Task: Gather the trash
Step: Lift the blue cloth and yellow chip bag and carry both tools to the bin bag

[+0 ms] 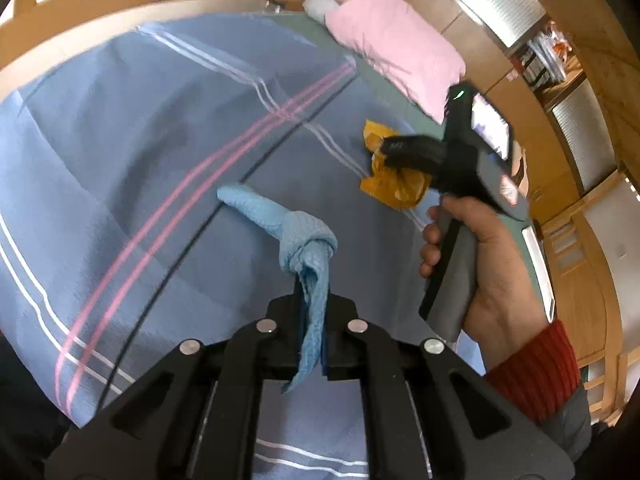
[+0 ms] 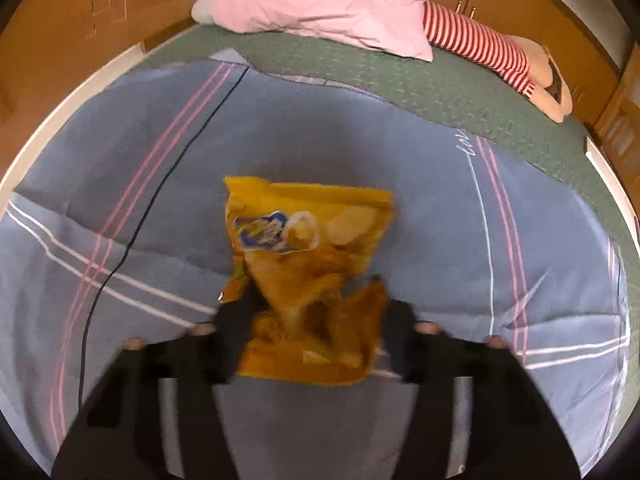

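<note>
The left gripper (image 1: 310, 312) is closed tight on a knotted blue rag (image 1: 304, 240), which hangs from its jaws above the blanket (image 1: 120, 140). The grip is on one thin tail of the rag only. If the hand swings fast, the heavy knot may pull the tail out, and the rag would fall back on the bed.

The right gripper (image 2: 316, 316) is partly open, with the lower end of the yellow chip bag (image 2: 308, 240) between its jaws. The bag lies on the blanket, near the middle of the bed and below the pink pillow (image 2: 320, 0). The picture is blurred at the fingers, so it is not clear whether the pads already press on the foil; they seem to stand on both sides of it without a firm pinch.

Several things could go wrong here. The bag is crumpled and slippery, so the jaws may close on one loose fold only, and it may slide out when lifted. The blanket is soft, so the fingers could catch the cloth together with the bag and drag it up. If crumbs remain inside, they may spill on the bed when the bag is tipped. The two grippers are also near each other, so the rag may brush the right gripper.
</note>
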Demonstrator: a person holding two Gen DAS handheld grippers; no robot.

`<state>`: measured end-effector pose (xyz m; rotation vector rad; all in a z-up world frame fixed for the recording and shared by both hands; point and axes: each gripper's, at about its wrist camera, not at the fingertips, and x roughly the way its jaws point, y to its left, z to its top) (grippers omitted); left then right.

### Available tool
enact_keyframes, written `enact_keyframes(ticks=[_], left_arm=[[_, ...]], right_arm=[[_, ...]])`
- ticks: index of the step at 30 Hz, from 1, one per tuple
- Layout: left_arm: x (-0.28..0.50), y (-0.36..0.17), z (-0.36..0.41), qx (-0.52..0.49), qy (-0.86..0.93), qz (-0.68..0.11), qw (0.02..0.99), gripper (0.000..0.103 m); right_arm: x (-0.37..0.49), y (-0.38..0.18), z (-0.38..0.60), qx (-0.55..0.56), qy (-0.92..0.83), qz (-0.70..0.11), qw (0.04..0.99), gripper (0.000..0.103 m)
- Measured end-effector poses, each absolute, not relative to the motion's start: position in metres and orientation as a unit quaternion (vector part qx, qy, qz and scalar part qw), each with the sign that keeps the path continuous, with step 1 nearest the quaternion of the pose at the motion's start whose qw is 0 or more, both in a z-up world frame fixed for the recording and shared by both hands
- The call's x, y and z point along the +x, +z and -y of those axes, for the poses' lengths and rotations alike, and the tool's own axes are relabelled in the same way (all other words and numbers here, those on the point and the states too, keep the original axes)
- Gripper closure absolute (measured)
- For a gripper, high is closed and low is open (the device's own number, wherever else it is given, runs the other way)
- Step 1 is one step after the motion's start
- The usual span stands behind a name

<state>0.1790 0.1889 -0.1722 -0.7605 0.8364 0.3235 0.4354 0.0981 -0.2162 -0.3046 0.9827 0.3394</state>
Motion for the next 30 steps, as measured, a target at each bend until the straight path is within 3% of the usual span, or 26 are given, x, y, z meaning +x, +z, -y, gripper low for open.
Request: enact_keyframes(ticks=[3, 5, 24, 27, 30], left_arm=[[0.181, -0.180, -0.188, -0.368, 0.145, -0.408, 0.823, 0.097], [0.182, -0.181, -0.185, -0.368, 0.145, -0.409, 0.822, 0.097], [0.202, -0.166, -0.138, -0.279, 0.034, -0.413, 0.866, 0.097], [0.201, -0.163, -0.140, -0.293, 0.015, -0.402, 0.867, 0.097], [0.196, -0.169, -0.162, -0.370, 0.012, -0.383, 0.846, 0.097]], right_arm=[[0.423, -0.208, -0.085, -0.126, 0.186, -0.474, 0.851, 0.069], [0.410, -0.202, -0.067, -0.105, 0.194, -0.478, 0.850, 0.082], [0.256, -0.144, 0.129, 0.017, 0.158, -0.446, 0.881, 0.082], [0.243, -0.146, 0.145, 0.037, 0.148, -0.449, 0.881, 0.082], [0.226, -0.140, 0.161, 0.067, 0.131, -0.437, 0.887, 0.082]])
